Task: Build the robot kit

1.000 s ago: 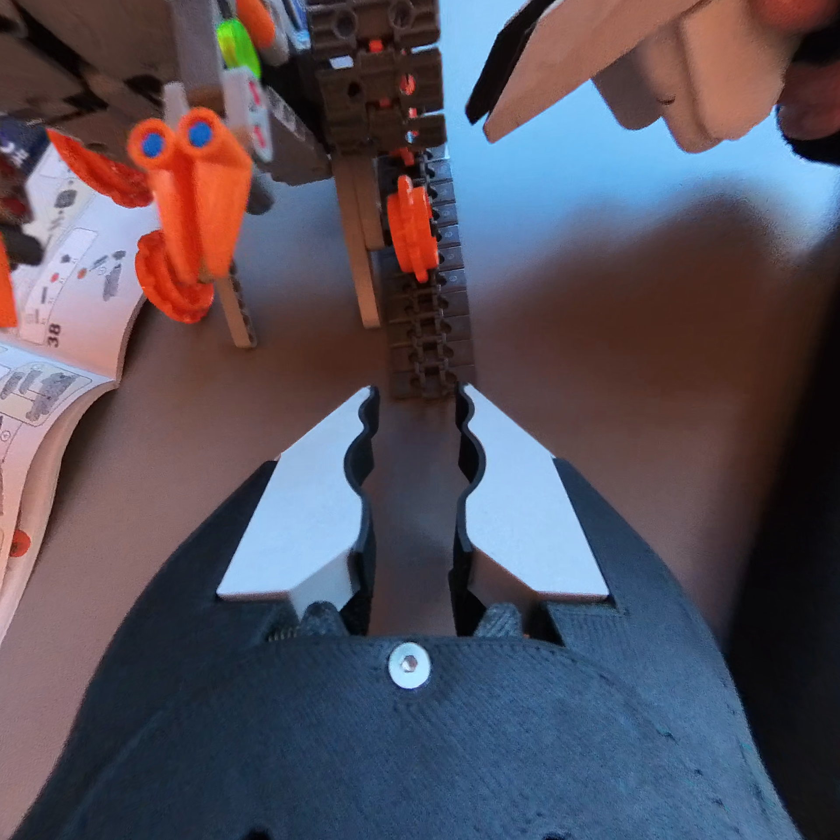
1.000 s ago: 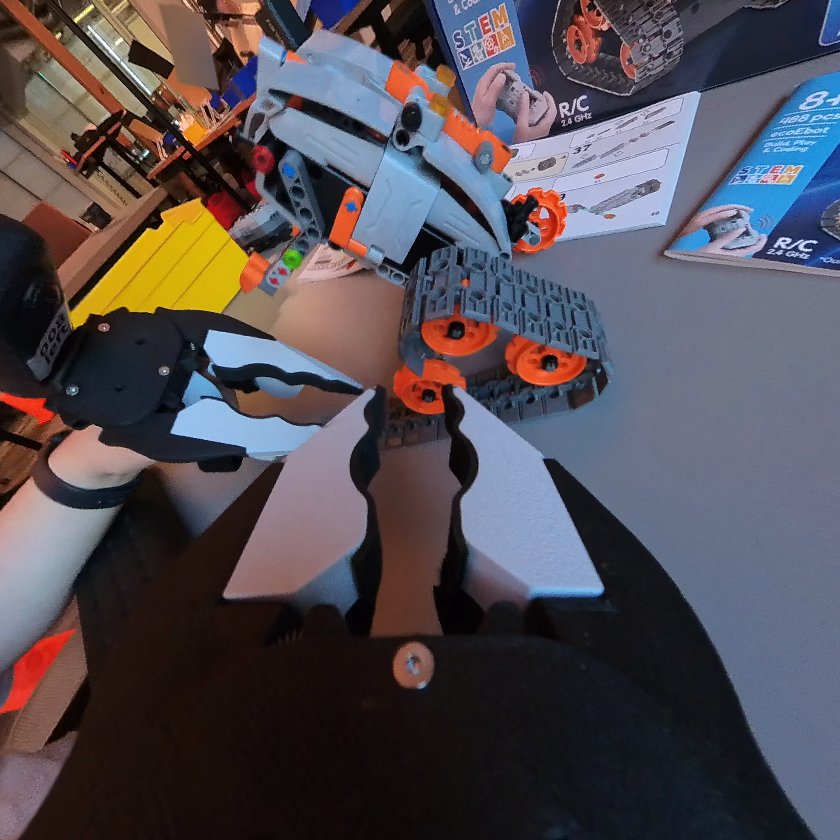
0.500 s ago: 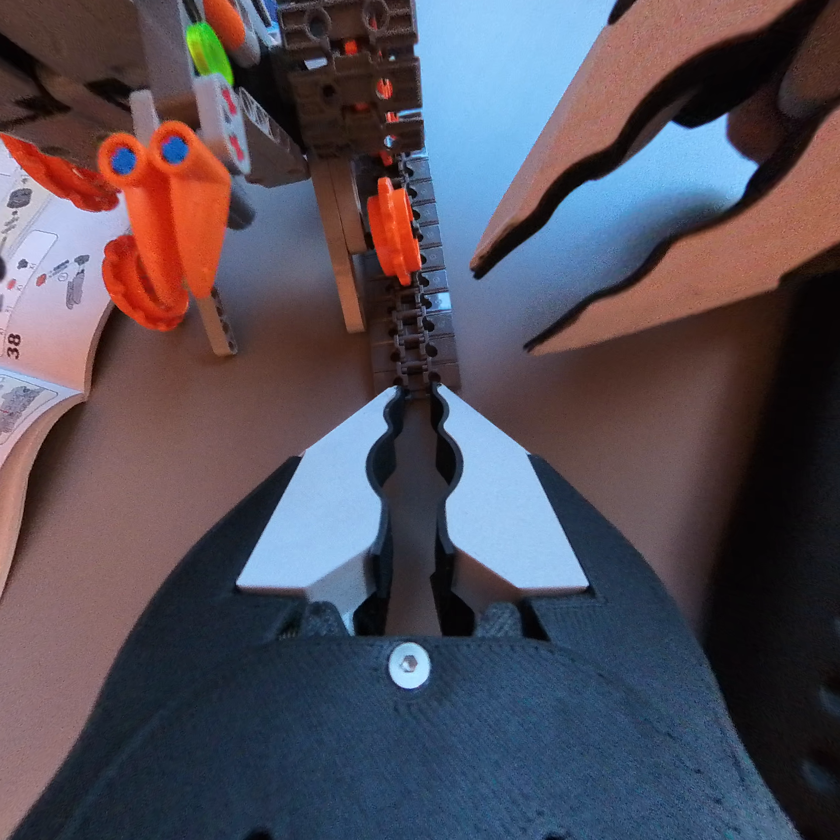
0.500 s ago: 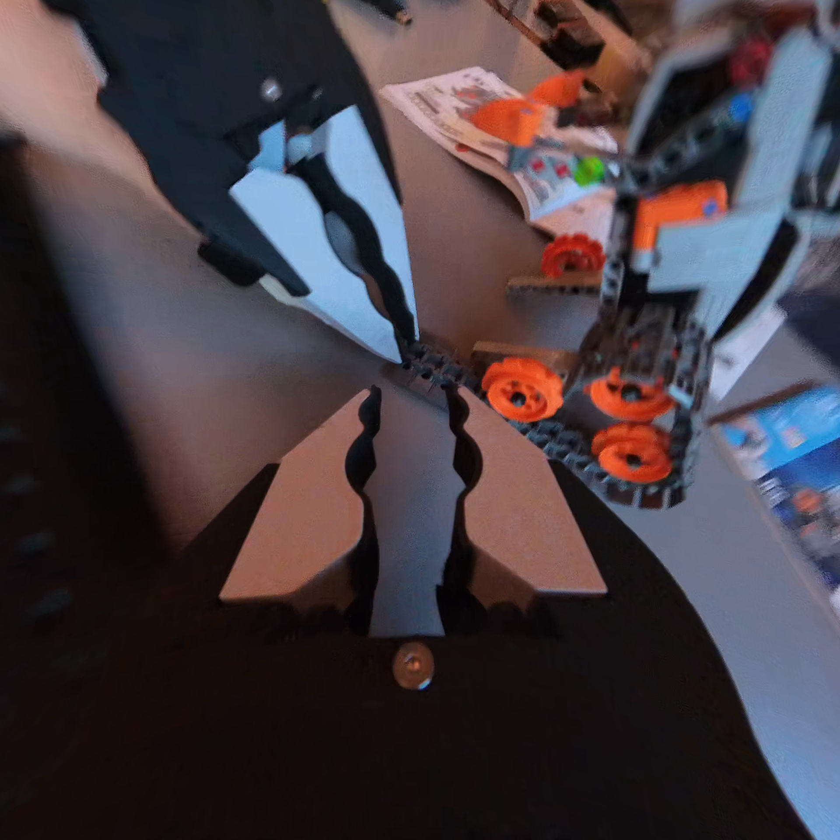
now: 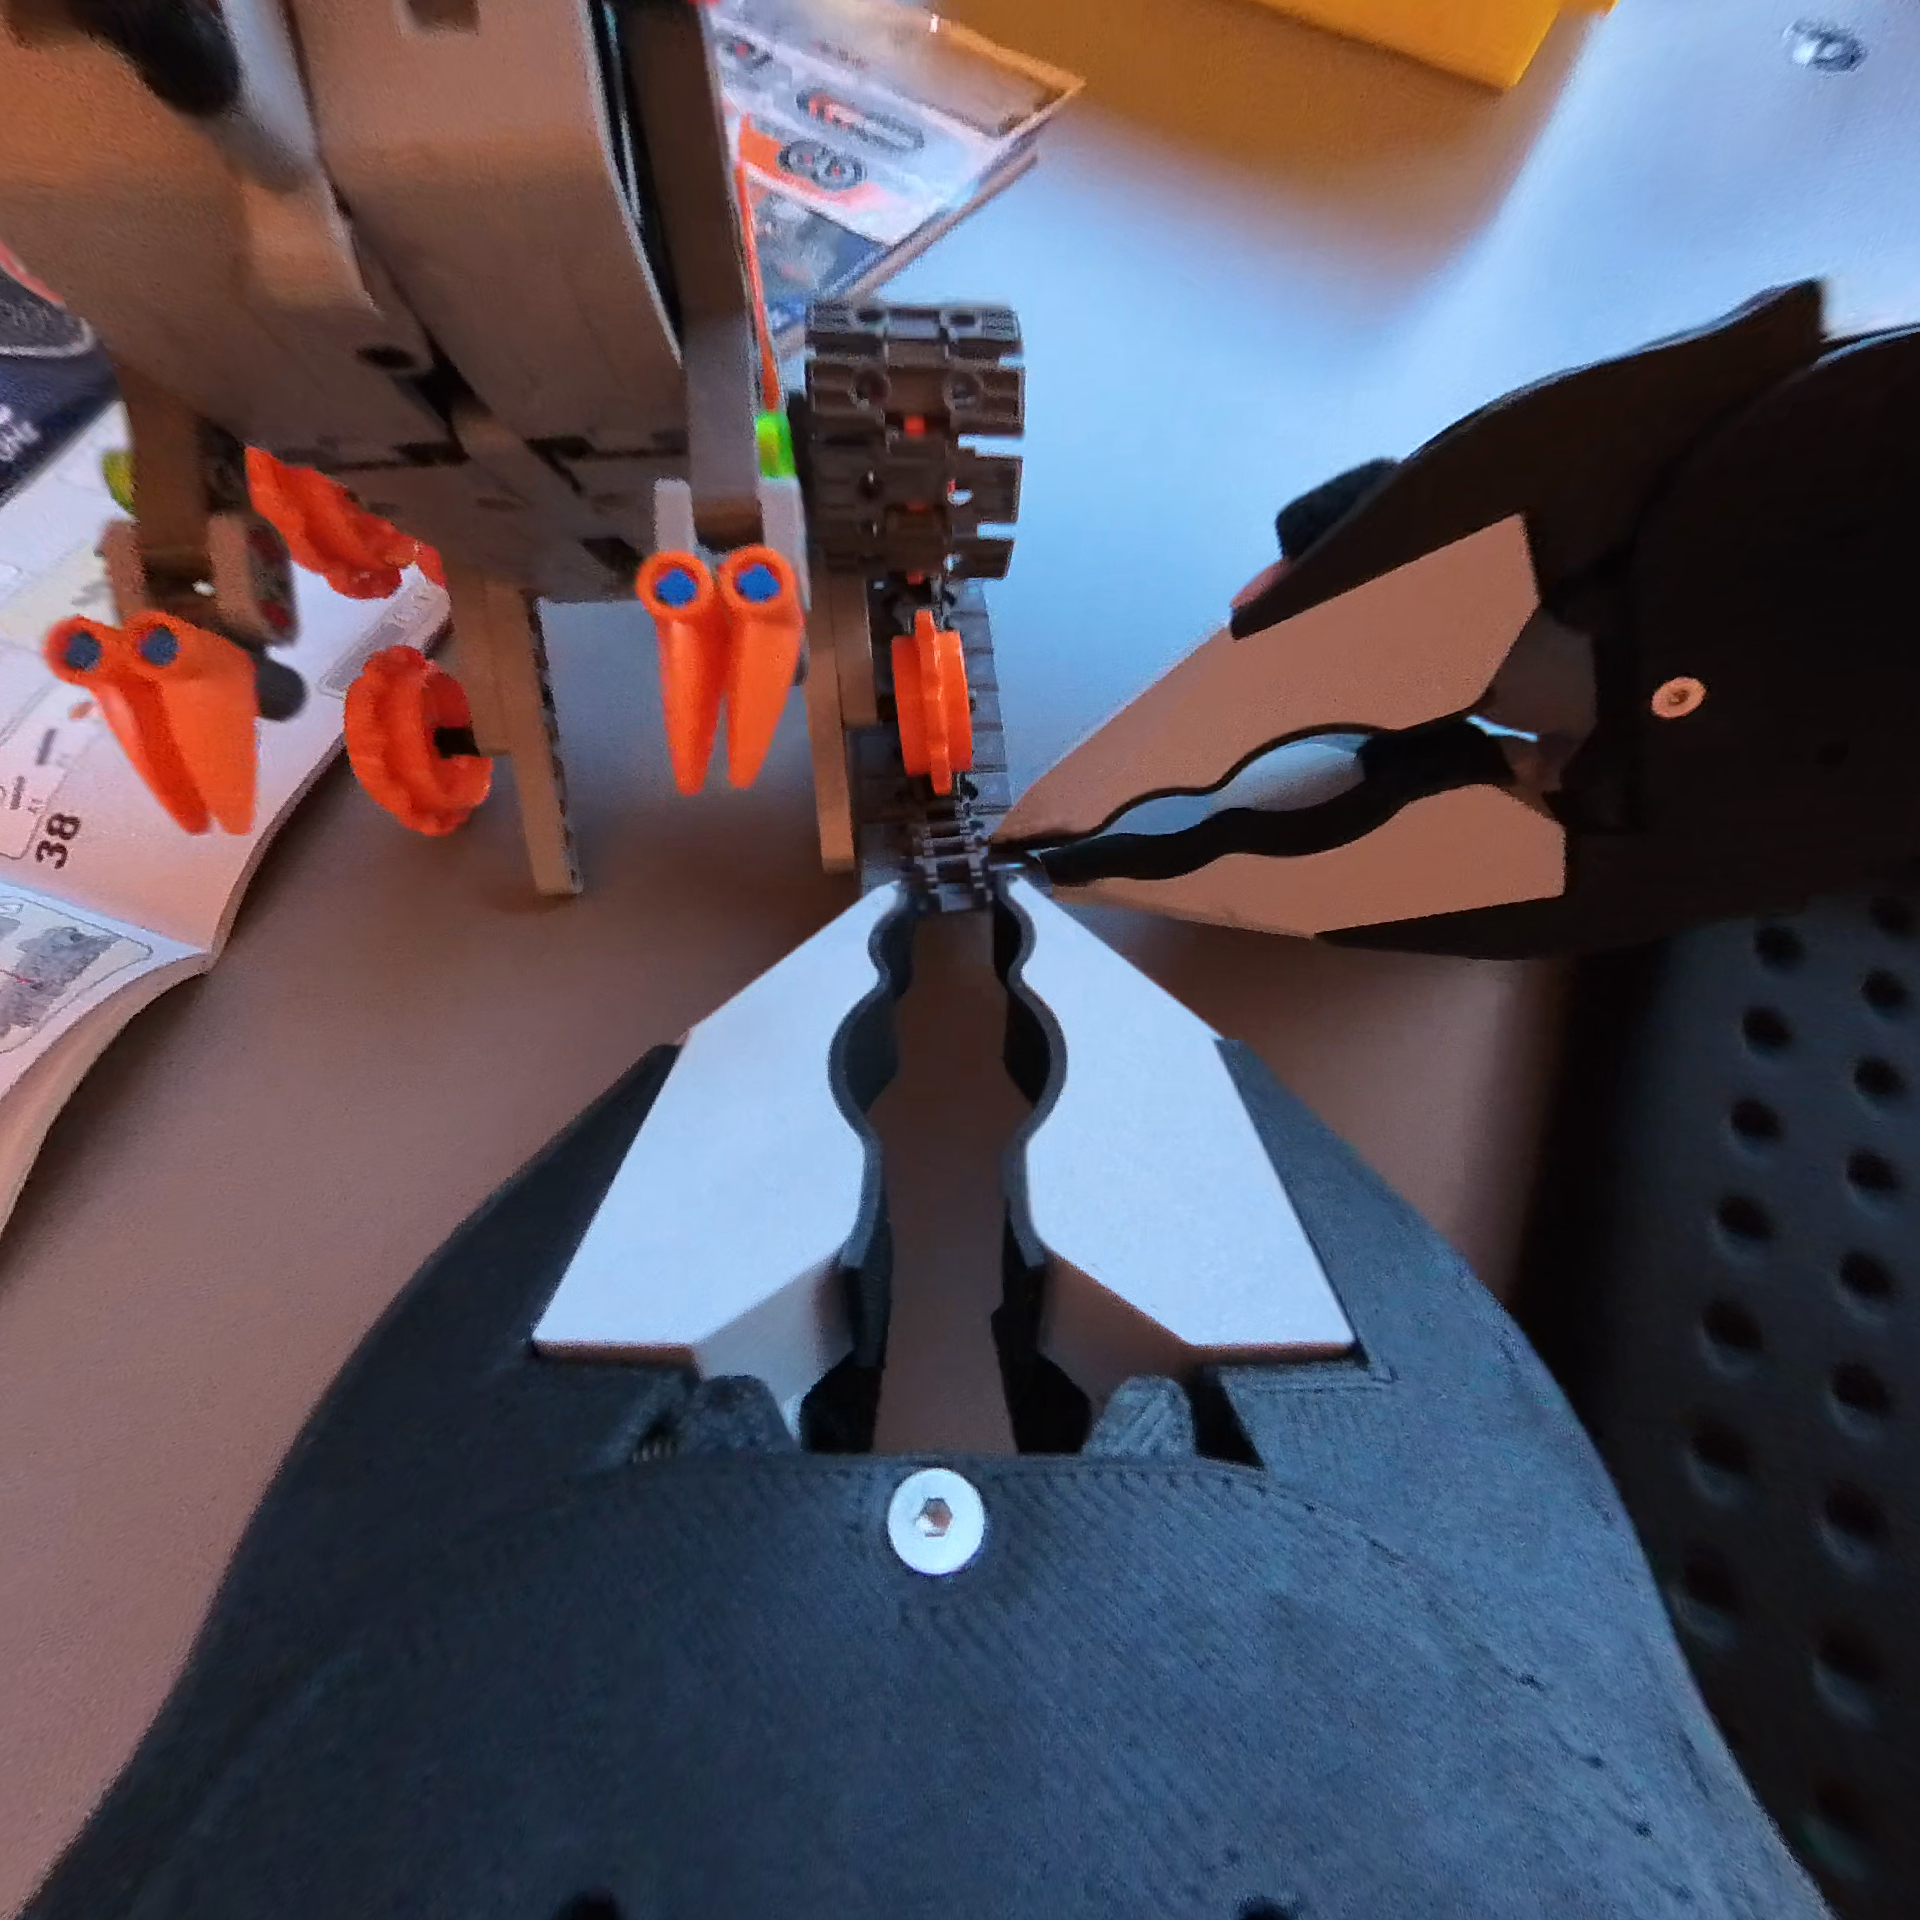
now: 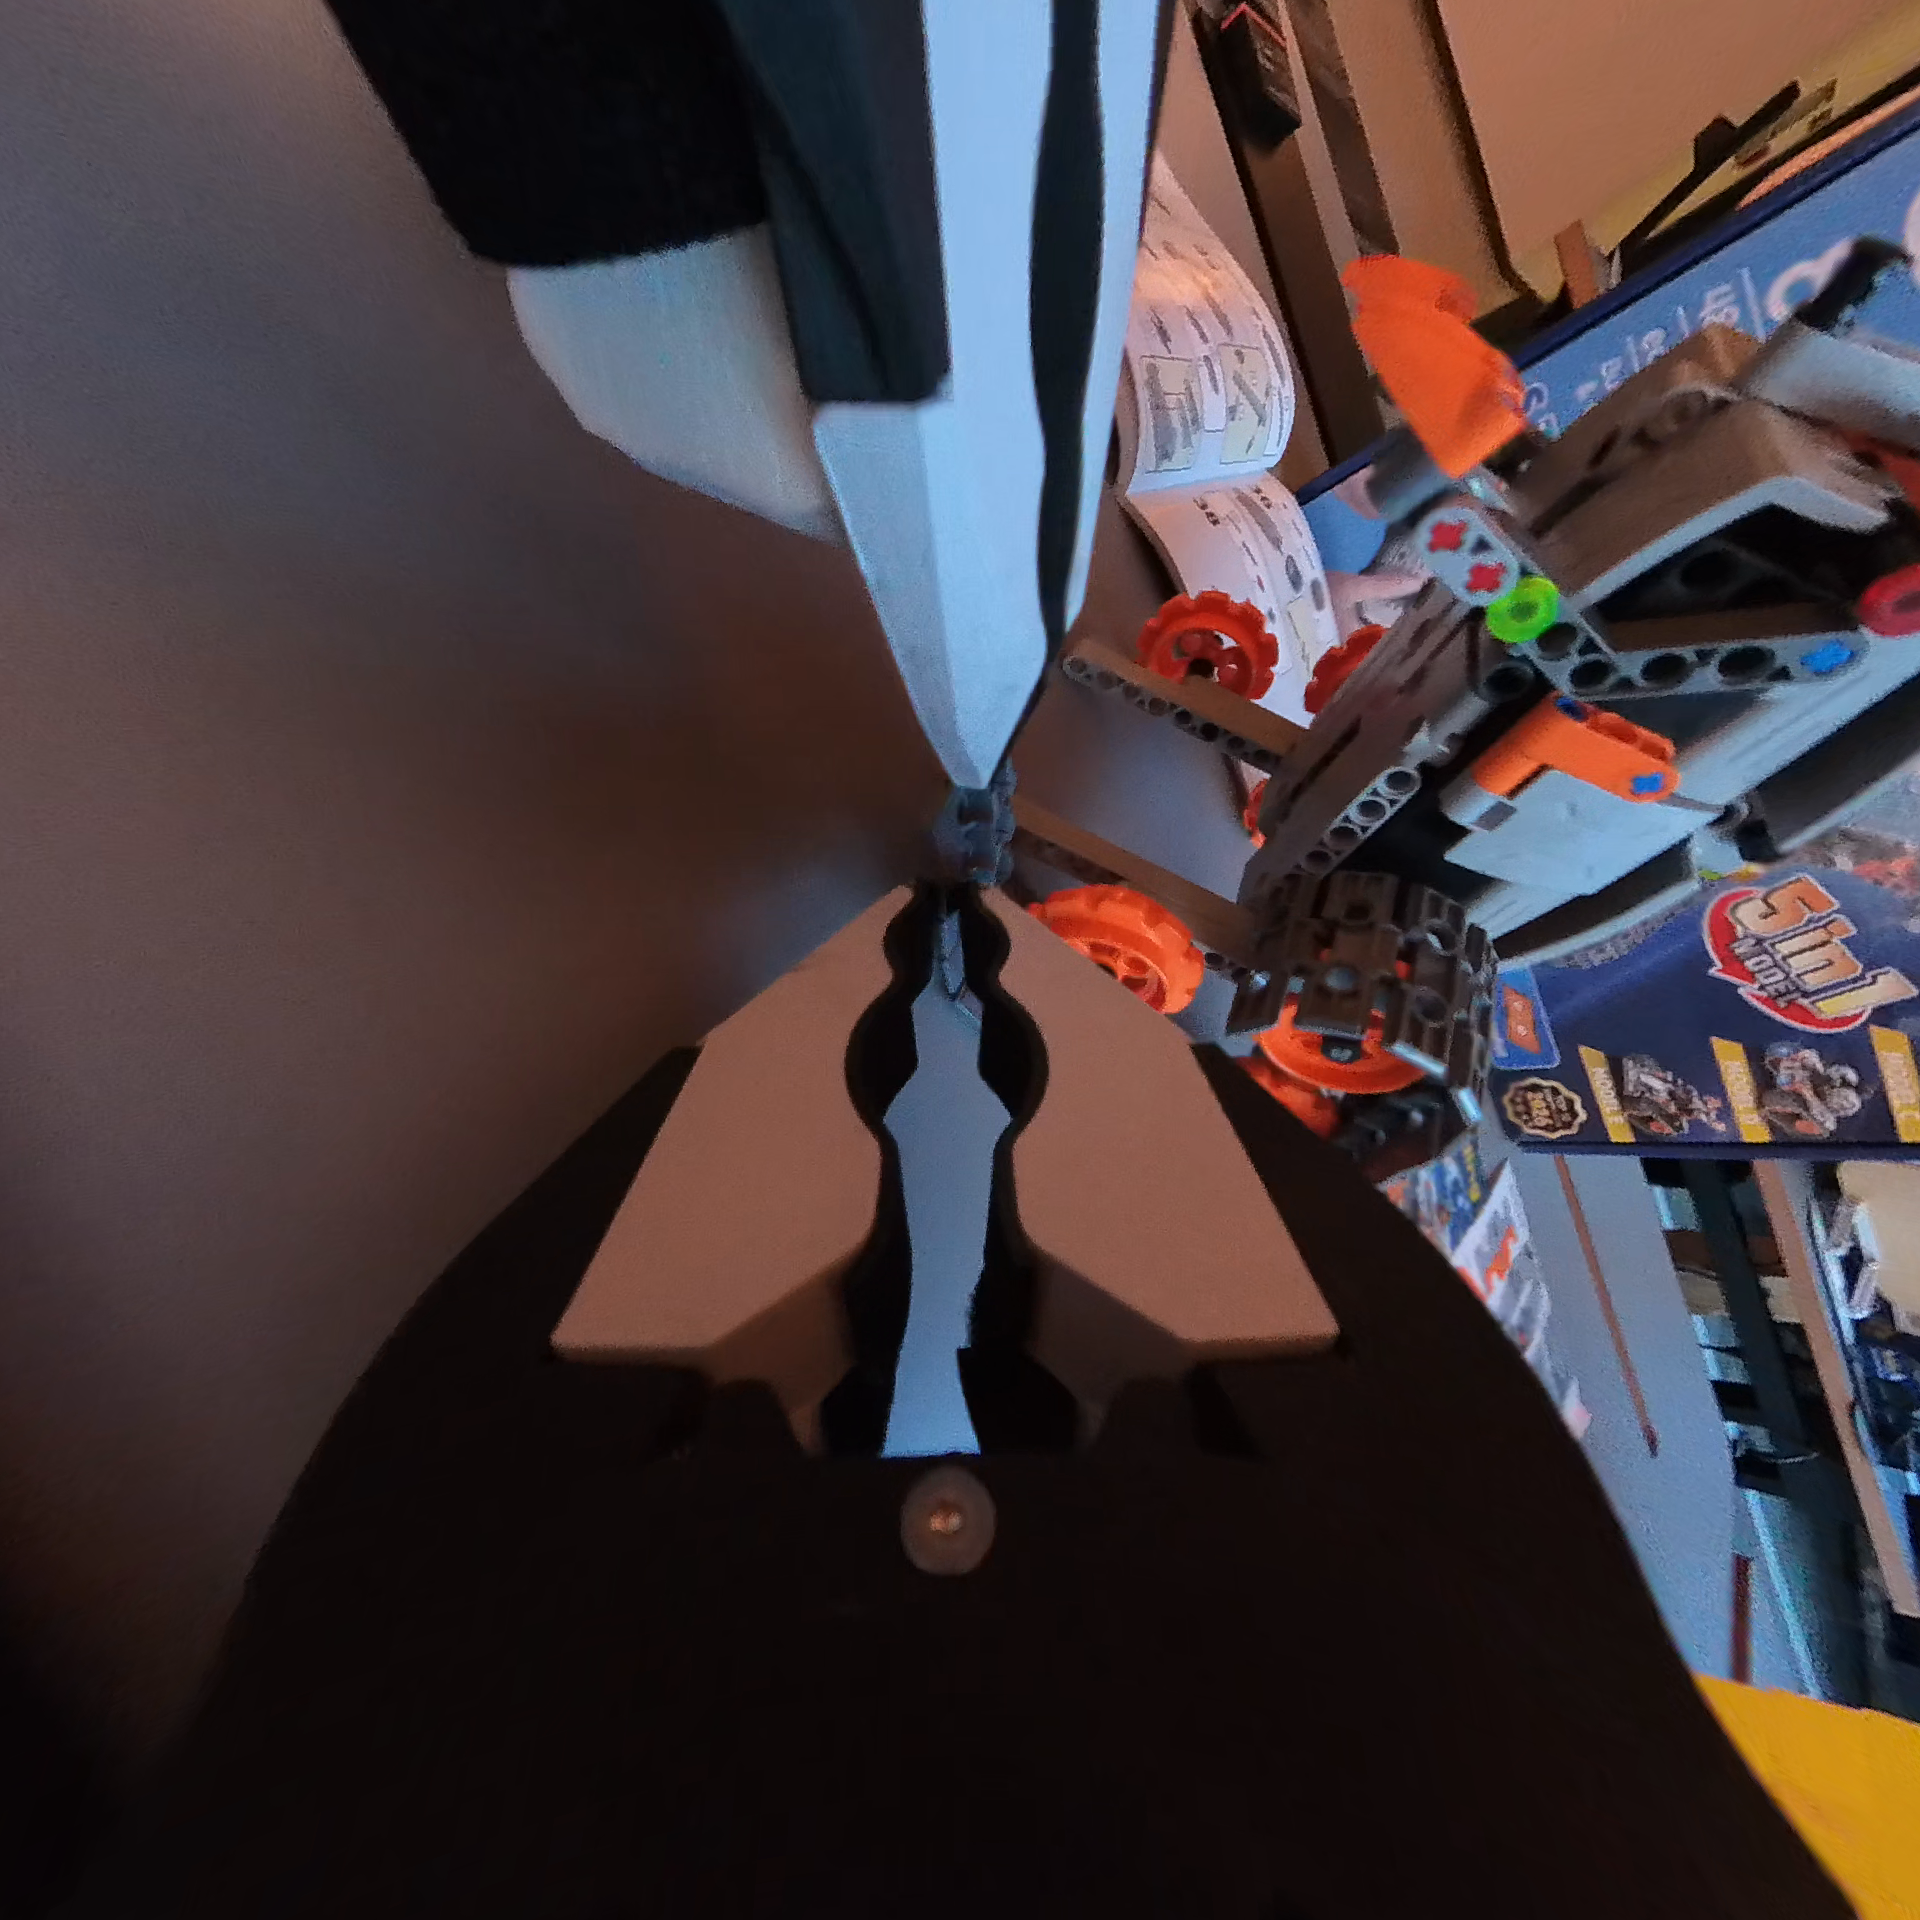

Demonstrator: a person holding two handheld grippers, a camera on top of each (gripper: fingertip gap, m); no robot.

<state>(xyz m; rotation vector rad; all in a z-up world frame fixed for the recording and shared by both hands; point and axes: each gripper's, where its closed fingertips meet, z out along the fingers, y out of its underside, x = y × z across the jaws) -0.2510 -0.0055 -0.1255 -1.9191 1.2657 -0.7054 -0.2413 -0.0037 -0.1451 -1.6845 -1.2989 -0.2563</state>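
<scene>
Both grippers pinch the loose end of the grey track (image 5: 940, 831) at the table (image 5: 364, 1039): left gripper (image 5: 943, 902) narrowed onto it, right gripper (image 6: 951, 914) nearly closed. The rest loops the toy's (image 5: 499, 312) orange wheels (image 5: 932, 707).

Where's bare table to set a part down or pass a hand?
Free: grey tabletop between the open instruction booklet and the left gripper; also the patch between the dark grey linked track and the yellow bin. Crowded: around the grey-and-orange brick vehicle, and at the track's near end, where the right gripper also pinches it.
</scene>
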